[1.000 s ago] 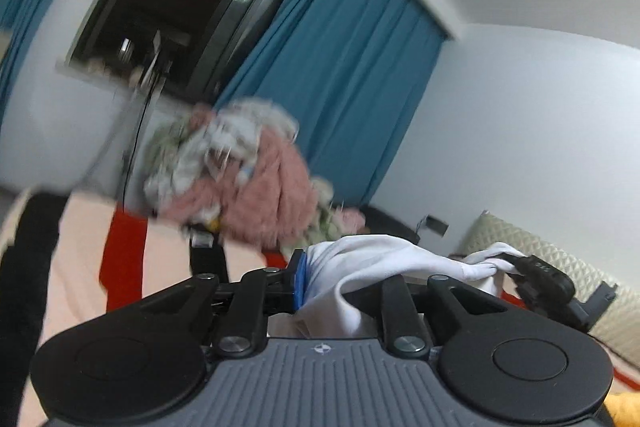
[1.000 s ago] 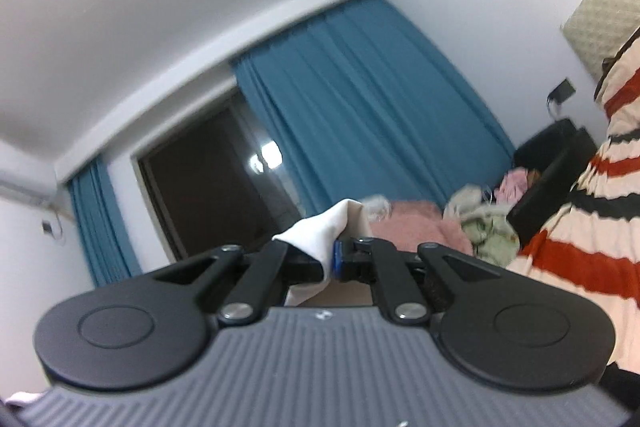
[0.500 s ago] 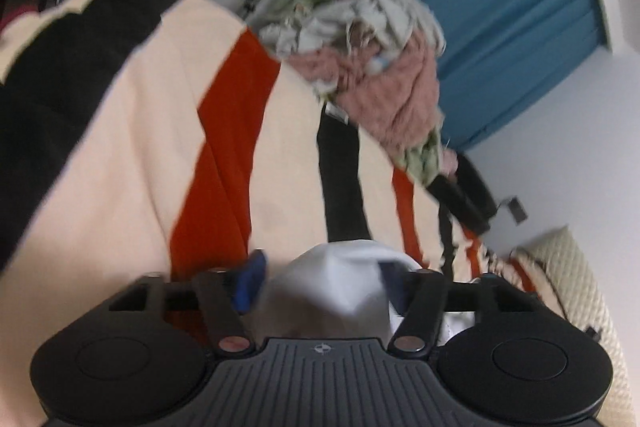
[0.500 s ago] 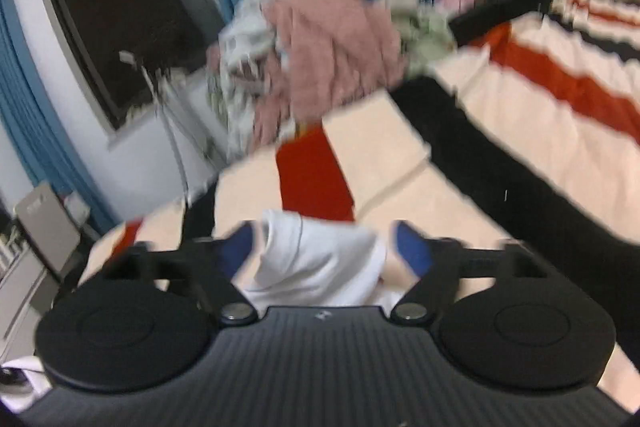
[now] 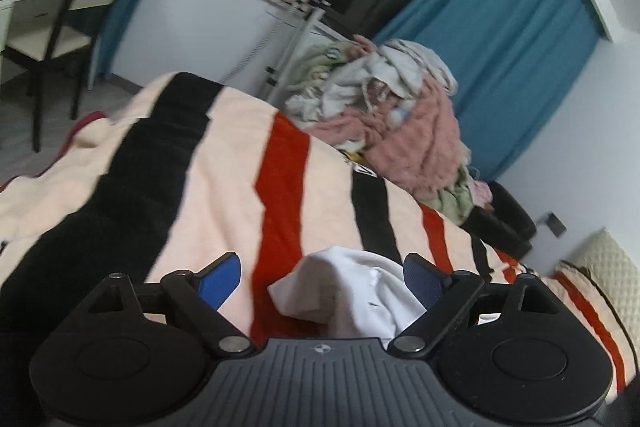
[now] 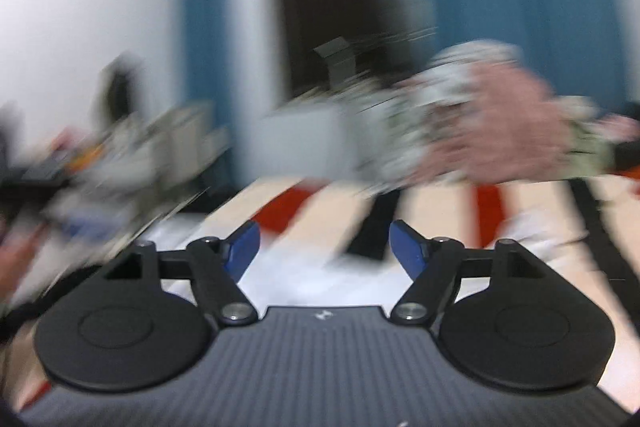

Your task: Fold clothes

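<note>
A white garment [image 5: 356, 287] lies bunched on the striped blanket [image 5: 224, 179] of the bed. My left gripper [image 5: 322, 277] is open, and the garment sits loose between its blue fingertips [image 5: 220, 279]. My right gripper [image 6: 324, 247] is open and empty above the blanket [image 6: 432, 207]. The right wrist view is badly blurred; a white patch [image 6: 536, 227] at its right looks like the garment.
A pile of pink, white and green clothes [image 5: 392, 115] lies at the far end of the bed and also shows in the right wrist view [image 6: 480, 131]. A chair [image 5: 68, 15] and a desk stand at the left. Blue curtains [image 5: 492, 39] flank a dark window.
Both grippers held the white garment up, then lowered it to the blanket and opened. The right gripper has since swung away to the left of the garment.
</note>
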Motion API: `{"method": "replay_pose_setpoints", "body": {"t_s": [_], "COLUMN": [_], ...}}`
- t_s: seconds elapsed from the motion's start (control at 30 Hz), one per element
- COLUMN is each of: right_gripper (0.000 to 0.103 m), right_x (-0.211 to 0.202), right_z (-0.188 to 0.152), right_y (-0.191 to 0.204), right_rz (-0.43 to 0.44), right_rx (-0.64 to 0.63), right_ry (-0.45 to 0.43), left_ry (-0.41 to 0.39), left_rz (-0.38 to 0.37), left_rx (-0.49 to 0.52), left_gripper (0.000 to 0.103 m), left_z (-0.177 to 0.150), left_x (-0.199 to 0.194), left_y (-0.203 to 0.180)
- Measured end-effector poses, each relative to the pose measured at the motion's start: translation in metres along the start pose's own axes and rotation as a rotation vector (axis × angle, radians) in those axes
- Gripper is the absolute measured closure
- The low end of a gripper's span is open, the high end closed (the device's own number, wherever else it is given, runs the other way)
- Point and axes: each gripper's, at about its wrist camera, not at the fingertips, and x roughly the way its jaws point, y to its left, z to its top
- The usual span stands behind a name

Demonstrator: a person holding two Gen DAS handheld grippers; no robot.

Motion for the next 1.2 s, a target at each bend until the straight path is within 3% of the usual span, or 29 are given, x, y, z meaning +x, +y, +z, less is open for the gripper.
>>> {"method": "replay_pose_setpoints", "body": {"t_s": [0.03, 0.2, 0.27, 0.3, 0.33, 0.43, 0.57, 0.7, 0.8, 0.9, 1.0, 1.03, 1.07, 1.1, 1.13, 1.17, 1.2], "right_gripper": [0.03, 0.034, 0.083, 0.091, 0.094, 0.095, 0.095, 0.095, 0.095, 0.092, 0.089, 0.078, 0.055, 0.043, 0.02, 0.013, 0.014], "right_x": [0.005, 0.03, 0.037, 0.035, 0.031, 0.004, -0.043, -0.077, -0.084, -0.076, -0.066, -0.062, -0.058, -0.056, -0.056, -0.055, -0.056], "right_z": [-0.007, -0.045, -0.055, -0.047, -0.038, -0.003, 0.033, 0.045, 0.04, 0.022, 0.004, 0.0, -0.005, -0.009, -0.014, -0.018, -0.02], "right_y": [0.018, 0.054, 0.064, 0.057, 0.05, 0.029, -0.006, -0.063, -0.105, -0.143, -0.156, -0.156, -0.157, -0.158, -0.159, -0.16, -0.161], "right_rz": [0.038, -0.019, -0.043, -0.06, -0.072, -0.074, -0.142, -0.285, -0.429, -0.502, -0.551, -0.577, -0.602, -0.632, -0.665, -0.68, -0.687], "right_rx": [-0.069, -0.302, -0.367, -0.328, -0.282, -0.106, 0.084, 0.286, 0.402, 0.518, 0.601, 0.617, 0.633, 0.648, 0.665, 0.687, 0.715], "right_ry": [0.061, 0.297, 0.379, 0.387, 0.379, 0.253, 0.065, -0.07, -0.06, 0.016, 0.086, 0.111, 0.136, 0.151, 0.144, 0.134, 0.129], "left_ry": [-0.001, -0.012, -0.009, -0.006, -0.003, 0.005, 0.014, 0.063, 0.123, 0.185, 0.233, 0.241, 0.249, 0.258, 0.26, 0.257, 0.255], "left_rz": [0.003, 0.007, 0.01, 0.014, 0.018, 0.015, -0.013, -0.027, -0.035, -0.064, -0.108, -0.129, -0.148, -0.167, -0.185, -0.201, -0.218], "left_rx": [-0.011, -0.047, -0.052, -0.051, -0.05, -0.05, -0.022, 0.048, 0.145, 0.278, 0.438, 0.491, 0.544, 0.597, 0.651, 0.705, 0.76], "left_gripper": [0.013, 0.013, 0.013, 0.013, 0.013, 0.013, 0.013, 0.013, 0.013, 0.014, 0.016, 0.016, 0.016, 0.016, 0.016, 0.016, 0.016], "left_z": [0.0, -0.01, -0.014, -0.016, -0.018, -0.024, -0.032, -0.045, -0.061, -0.082, -0.112, -0.123, -0.135, -0.147, -0.159, -0.171, -0.183], "left_x": [-0.004, -0.014, -0.015, -0.015, -0.016, -0.018, -0.017, -0.003, 0.014, 0.032, 0.046, 0.049, 0.051, 0.053, 0.054, 0.055, 0.055], "left_y": [0.002, 0.006, 0.006, 0.005, 0.005, 0.004, -0.005, -0.019, -0.034, -0.057, -0.085, -0.095, -0.103, -0.112, -0.12, -0.127, -0.134]}}
